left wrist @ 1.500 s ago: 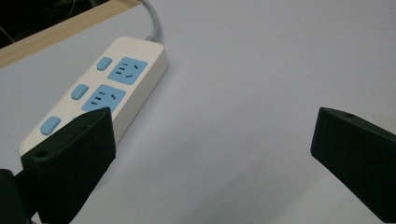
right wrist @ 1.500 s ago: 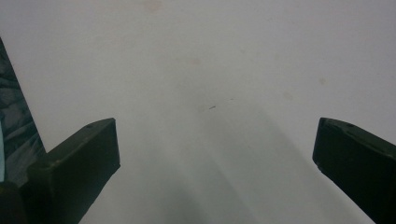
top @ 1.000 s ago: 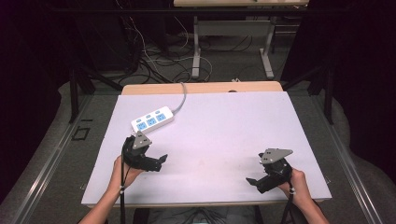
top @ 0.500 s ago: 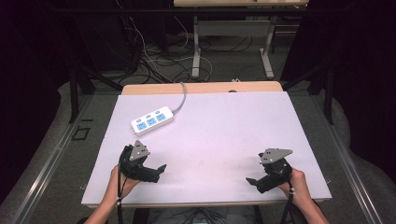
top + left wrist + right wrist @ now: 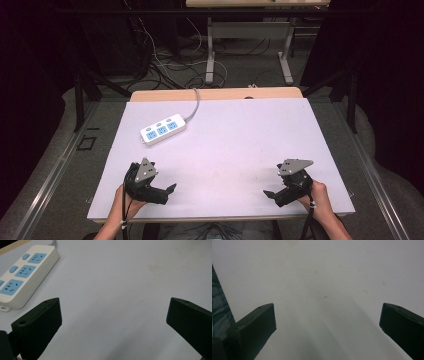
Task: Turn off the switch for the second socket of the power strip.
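One white power strip [image 5: 163, 130] with three blue sockets lies on the table's [image 5: 240, 135] far left. The left gripper [image 5: 170, 189] has drawn back from it toward the near edge since a second ago; the right gripper [image 5: 267, 194] stays put. Both have jaws spread wide, empty. The left gripper view shows the strip's switches.

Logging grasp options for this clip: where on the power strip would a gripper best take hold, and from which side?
Probably across the short width of the power strip, mid-body, coming down from above with the left gripper, which is nearer and open. The strip lies flat and long, and its cord leaves the far end.
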Tool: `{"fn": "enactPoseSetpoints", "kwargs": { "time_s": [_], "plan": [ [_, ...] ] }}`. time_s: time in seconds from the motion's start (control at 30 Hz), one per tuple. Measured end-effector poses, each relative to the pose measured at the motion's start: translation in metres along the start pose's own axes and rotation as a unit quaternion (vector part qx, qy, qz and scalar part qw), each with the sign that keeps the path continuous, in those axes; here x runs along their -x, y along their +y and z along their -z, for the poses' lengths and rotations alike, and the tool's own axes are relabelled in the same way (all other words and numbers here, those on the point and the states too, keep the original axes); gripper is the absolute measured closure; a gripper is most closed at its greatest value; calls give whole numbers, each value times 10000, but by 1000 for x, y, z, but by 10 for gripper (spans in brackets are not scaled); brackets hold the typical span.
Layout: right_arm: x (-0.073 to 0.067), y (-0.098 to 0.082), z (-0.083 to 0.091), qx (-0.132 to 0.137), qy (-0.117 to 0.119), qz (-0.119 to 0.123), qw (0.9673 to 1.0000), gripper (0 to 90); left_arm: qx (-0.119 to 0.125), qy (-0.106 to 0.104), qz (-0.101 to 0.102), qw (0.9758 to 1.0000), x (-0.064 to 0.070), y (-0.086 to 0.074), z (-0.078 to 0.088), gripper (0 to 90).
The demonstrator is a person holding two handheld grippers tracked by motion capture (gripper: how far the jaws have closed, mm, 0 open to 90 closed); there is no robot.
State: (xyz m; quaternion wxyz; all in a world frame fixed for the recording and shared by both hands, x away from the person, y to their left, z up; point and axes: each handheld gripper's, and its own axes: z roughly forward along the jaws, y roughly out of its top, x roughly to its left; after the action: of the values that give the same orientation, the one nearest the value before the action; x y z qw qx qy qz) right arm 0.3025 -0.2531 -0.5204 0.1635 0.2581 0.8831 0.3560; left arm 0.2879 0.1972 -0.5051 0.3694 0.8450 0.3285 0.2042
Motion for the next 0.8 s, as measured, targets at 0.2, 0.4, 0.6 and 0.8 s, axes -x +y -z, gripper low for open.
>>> {"fn": "enactPoseSetpoints", "kwargs": {
  "time_s": [0.2,0.4,0.6,0.8],
  "plan": [
    [0,0,1,-52,23,-45,10000,2,-4,0,-30,10000,4,-5,3,1],
    [-1,0,0,-36,18,-68,10000,2,36,-8,-55,10000,7,-10,5,1],
    [-1,0,0,-20,19,-30,10000,2,37,10,-37,10000,7,-15,6,1],
    [-1,0,0,-12,-12,-3,10000,3,20,22,-41,10000,7,-19,4,0]
  ]
}}
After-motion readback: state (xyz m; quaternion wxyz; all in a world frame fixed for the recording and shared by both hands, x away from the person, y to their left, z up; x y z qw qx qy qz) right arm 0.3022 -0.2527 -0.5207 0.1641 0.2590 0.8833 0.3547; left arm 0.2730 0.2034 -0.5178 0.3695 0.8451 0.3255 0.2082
